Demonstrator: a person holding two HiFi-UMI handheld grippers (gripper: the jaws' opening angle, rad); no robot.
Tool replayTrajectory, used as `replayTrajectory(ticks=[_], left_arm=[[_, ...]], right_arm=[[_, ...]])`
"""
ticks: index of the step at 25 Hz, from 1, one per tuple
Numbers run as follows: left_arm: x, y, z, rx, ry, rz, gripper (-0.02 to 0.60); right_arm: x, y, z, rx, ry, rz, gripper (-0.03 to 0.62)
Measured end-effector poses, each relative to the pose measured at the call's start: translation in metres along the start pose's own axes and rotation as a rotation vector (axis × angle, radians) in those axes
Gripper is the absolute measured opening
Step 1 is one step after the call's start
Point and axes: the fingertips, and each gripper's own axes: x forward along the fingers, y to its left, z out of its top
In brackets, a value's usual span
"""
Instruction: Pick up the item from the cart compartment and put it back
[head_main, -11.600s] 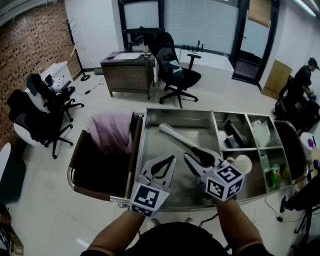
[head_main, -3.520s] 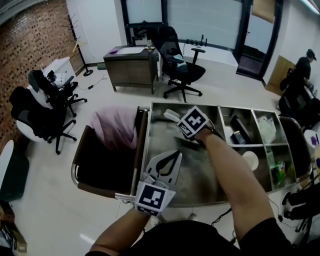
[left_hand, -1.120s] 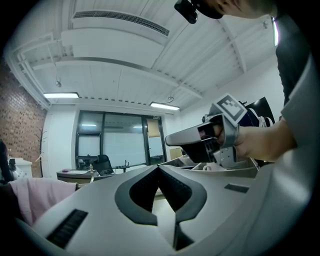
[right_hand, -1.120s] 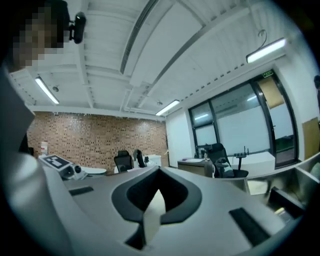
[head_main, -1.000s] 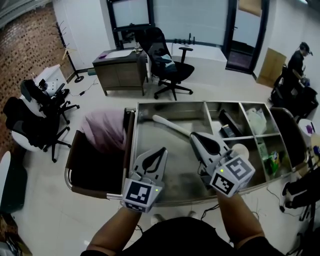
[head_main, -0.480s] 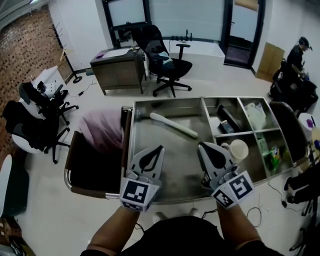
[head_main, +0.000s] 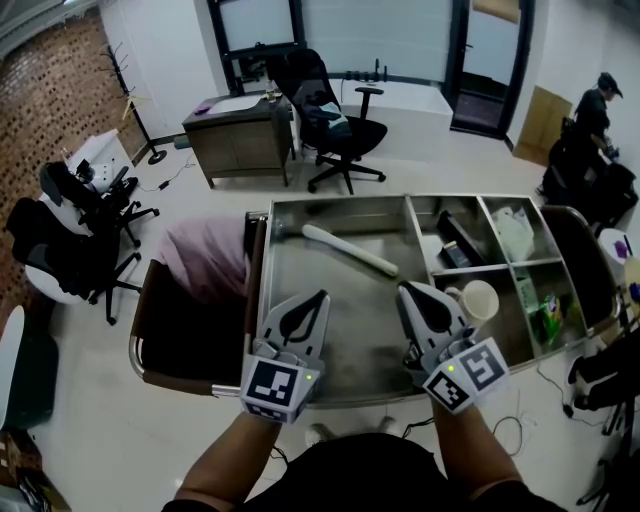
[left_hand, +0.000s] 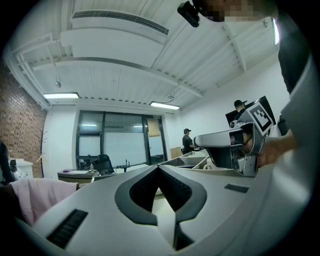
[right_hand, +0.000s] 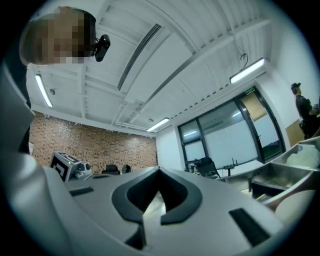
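Left hand-held gripper (head_main: 318, 300) and right hand-held gripper (head_main: 405, 292) pressed together, empty. Roll (head_main: 350, 250) in cart (head_main: 330, 203): suggest spreading jaws, pinching mid-length.

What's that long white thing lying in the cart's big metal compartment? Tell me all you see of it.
The long white thing is a smooth, rounded, pale stick; its material is unclear. It lies flat and slantwise on the floor of the large steel compartment, one end toward the far left corner. Nothing else touches it.
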Motion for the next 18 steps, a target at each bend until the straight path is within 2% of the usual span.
replayTrajectory(ticks=[18], left_arm=[[-0.0009,-0.001,0.0004,-0.001,0.001,-0.003,0.0]], right_arm=[[-0.0017,0.0007,0.0002,-0.007,0.001,-0.01,0.011]])
